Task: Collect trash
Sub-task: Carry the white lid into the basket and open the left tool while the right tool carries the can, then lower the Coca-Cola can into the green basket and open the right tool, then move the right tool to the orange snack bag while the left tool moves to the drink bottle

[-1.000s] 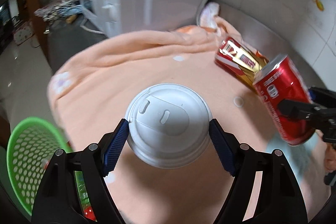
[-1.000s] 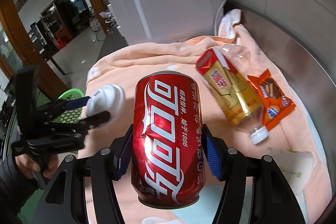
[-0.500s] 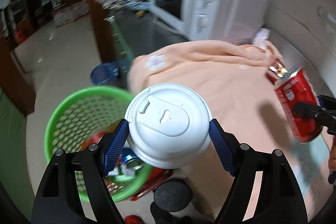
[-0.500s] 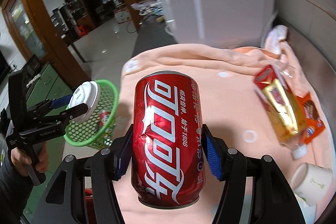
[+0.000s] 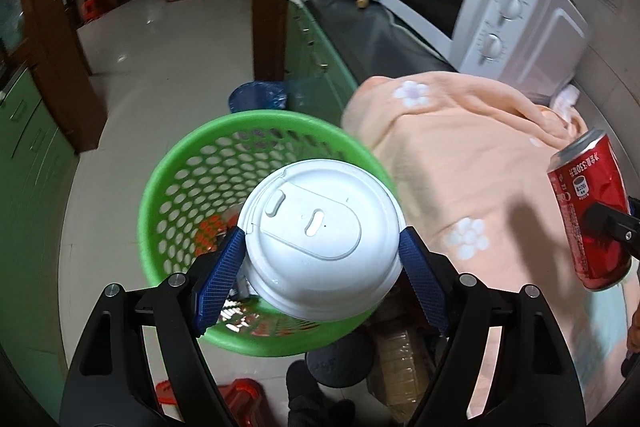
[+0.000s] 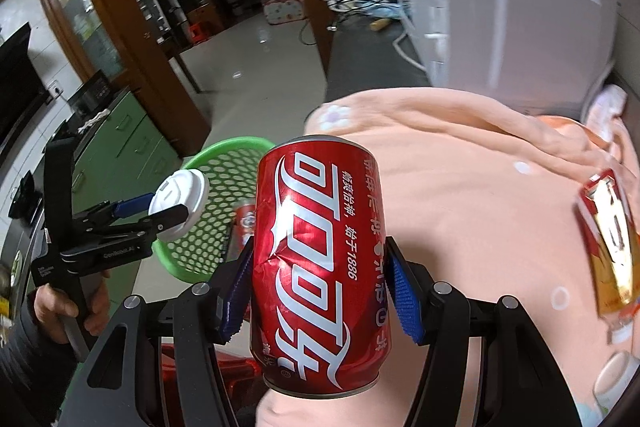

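My left gripper [image 5: 320, 251] is shut on a white lidded cup [image 5: 320, 227], held lid toward the camera above a green mesh basket [image 5: 240, 123] on the floor. The basket holds several pieces of trash, among them a red can [image 6: 245, 223]. My right gripper [image 6: 322, 291] is shut on a dented red cola can [image 6: 320, 267], upright over the edge of the peach cloth [image 6: 460, 187]. From the right wrist view the left gripper [image 6: 160, 207] and its cup [image 6: 180, 199] hang over the basket's [image 6: 228, 151] near rim. The can [image 5: 588, 211] also shows at the left view's right edge.
A white microwave [image 5: 480, 7] stands behind the peach cloth [image 5: 460, 167] on the counter. A bottle with a red-gold label [image 6: 612, 235] and a paper cup [image 6: 616, 375] lie on the cloth. A blue bin [image 5: 258, 97] sits beyond the basket. A hand [image 6: 72, 307] grips the left tool.
Both grippers have swung left off the cloth toward the floor side. The cup now hangs over the green basket, and the can has come to the cloth's edge. Both grips are unchanged.
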Demonstrator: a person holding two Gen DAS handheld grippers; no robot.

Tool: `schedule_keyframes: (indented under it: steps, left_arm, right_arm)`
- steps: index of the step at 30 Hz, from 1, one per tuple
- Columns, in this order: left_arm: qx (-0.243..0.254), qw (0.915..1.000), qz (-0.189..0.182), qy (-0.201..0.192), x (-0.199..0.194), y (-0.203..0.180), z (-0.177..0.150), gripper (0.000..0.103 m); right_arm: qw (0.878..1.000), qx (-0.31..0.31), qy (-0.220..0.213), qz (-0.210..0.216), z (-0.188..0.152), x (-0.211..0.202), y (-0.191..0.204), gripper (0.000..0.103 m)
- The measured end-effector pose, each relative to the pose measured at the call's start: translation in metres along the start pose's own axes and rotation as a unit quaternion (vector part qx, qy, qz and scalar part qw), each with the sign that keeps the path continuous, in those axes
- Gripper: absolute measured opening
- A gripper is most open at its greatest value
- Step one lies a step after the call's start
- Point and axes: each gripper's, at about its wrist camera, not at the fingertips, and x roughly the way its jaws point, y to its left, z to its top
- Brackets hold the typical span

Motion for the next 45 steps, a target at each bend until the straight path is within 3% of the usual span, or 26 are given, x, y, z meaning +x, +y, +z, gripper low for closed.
schedule_keyframes:
  steps: [11,28,32,39,45]
  left_arm:
    - [-0.048,0.9986,0.022,-0.003,-0.011,0.042,-0.005,0.08]
    - [-0.087,0.9954,0.039,-0.012,-0.028,0.076,-0.01,0.084]
    - [-0.089,0.9949,0.044,-0.015,-0.031,0.079,-0.009,0.084]
    - [-0.092,0.9942,0.051,-0.022,-0.039,0.082,-0.005,0.086]
    - [-0.084,0.9948,0.05,-0.027,-0.042,0.073,-0.002,0.088]
  right_arm:
    - [0.999,-0.028,0.016,0.034,0.022,0.039,0.039,0.059]
    - [0.996,-0.039,0.054,0.065,0.041,0.11,0.09,0.059]
    - [0.995,-0.029,0.052,0.076,0.045,0.115,0.094,0.059]
    - [0.995,-0.023,0.042,0.084,0.048,0.11,0.096,0.072]
    - [0.996,-0.021,0.031,0.078,0.046,0.093,0.087,0.073]
